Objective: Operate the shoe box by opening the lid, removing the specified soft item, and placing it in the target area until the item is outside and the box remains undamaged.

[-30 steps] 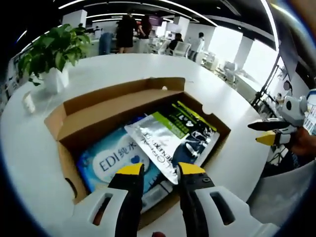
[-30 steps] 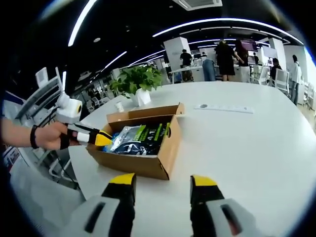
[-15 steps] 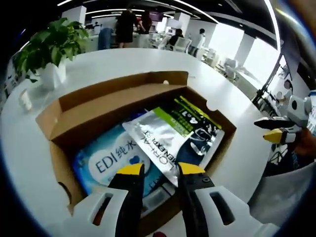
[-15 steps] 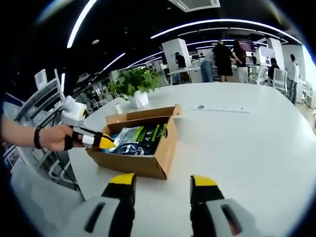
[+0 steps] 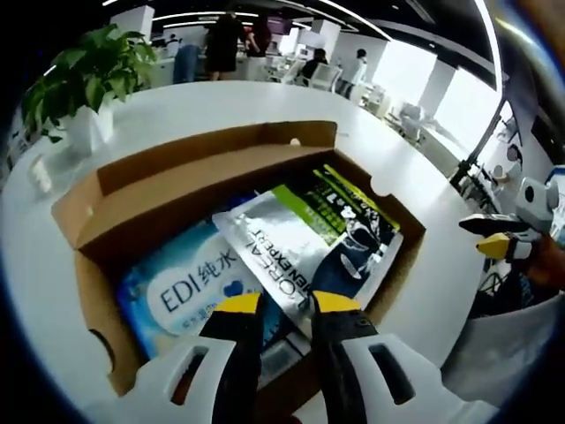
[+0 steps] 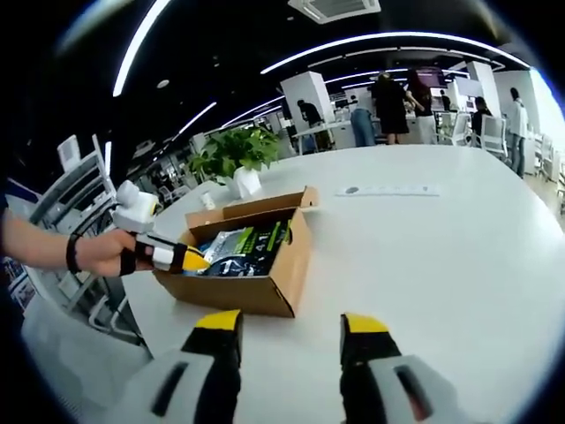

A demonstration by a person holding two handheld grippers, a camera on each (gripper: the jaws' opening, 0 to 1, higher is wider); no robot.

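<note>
1. the silver pouch (image 5: 296, 243), the soft item lying on top inside the shoe box (image 5: 168, 190), is sitting just ahead of the left gripper (image 5: 274, 302) and is now reaching down between its yellow tips; a second ago it was lying a little further off, so the left gripper is closing in on the pouch's near corner.
2. the left gripper's jaws are standing slightly apart, pinching nothing yet; the corner of the pouch is lying between them, and i judge the grasp is about to be made, not done.
3. the lid is already folded back on the far side of the left gripper, so the opening step is looking finished and the removal is just starting.
4. the shoe box is holding the silver pouch with its green and black print, and under it, to the left of the left gripper's tips, a blue and white pack (image 5: 190, 287) marked "edi"; the pouch is overlapping that pack.
5. in the right gripper view the right gripper (image 6: 291, 322) is hanging well apart from the box (image 6: 265, 287), its jaws spread wide and empty, much as half a second ago.
6. the box is resting on a white table (image 6: 424, 256), with a potted plant (image 5: 75, 84) beyond it, far from both grippers.
7. the pouch is looking thin and slippery, so a pinch on one corner may slide off.
</note>
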